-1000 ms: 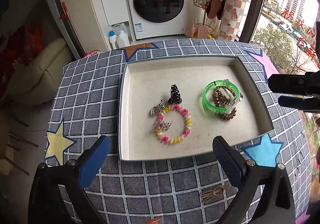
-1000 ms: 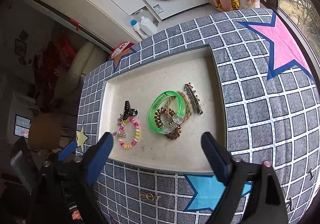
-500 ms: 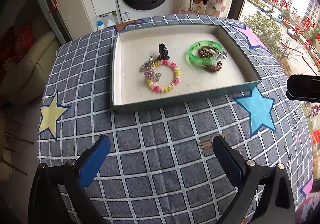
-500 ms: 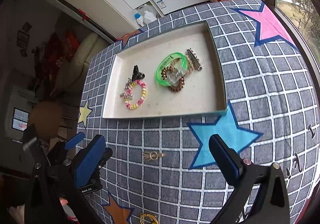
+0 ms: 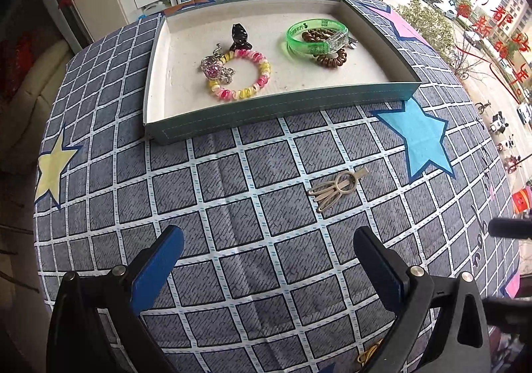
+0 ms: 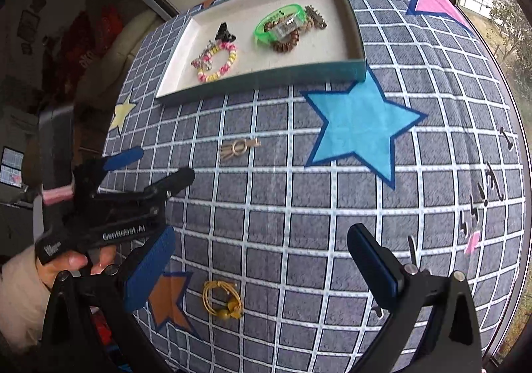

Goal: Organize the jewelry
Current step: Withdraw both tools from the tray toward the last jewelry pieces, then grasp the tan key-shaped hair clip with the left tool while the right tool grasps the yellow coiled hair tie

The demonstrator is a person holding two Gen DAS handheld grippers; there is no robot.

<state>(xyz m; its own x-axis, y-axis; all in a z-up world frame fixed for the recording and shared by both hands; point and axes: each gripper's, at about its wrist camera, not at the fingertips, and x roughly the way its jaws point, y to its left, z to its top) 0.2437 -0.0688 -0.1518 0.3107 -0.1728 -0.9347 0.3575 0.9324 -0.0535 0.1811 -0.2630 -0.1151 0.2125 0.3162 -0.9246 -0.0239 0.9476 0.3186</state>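
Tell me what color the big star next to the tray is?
Blue star, clearest in the right wrist view.

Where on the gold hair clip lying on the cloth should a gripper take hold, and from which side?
Grip the gold hair clip across its central ring, coming straight down from above. It lies flat on the checked tablecloth, so no side gives an edge. The ring is its widest, raised-looking part; the thin prongs fan out toward the near left and would likely slip. Set the jaws across the clip's long axis.
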